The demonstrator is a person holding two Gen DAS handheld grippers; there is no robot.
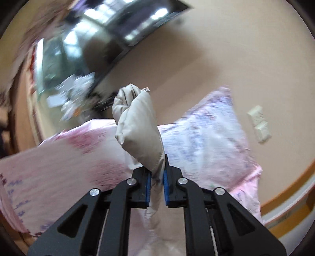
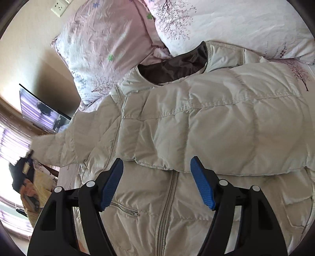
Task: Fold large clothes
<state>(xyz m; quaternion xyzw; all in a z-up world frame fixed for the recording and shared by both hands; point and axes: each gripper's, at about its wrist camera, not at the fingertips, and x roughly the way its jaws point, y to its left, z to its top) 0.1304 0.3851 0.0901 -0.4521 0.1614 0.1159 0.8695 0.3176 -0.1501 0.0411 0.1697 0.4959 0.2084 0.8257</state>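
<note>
Fingers of the left gripper [image 1: 157, 177] pinch the cuff of the cream puffer jacket [image 2: 206, 122] lying on the floral bed [image 2: 236, 17], while the right gripper [image 2: 156, 165] hovers wide open over its front, so the sleeve [image 2: 59, 143] should probably be carried flat across the chest without twisting.

I find no words, brands or numbers to read in either view. The pillow [image 2: 102, 49] and bed sheet [image 2: 246, 21] carry only printed branches and flowers, the puffy coat [image 2: 216, 122] shows no label, and the wall screen [image 2: 39, 112] is too blurred.
</note>
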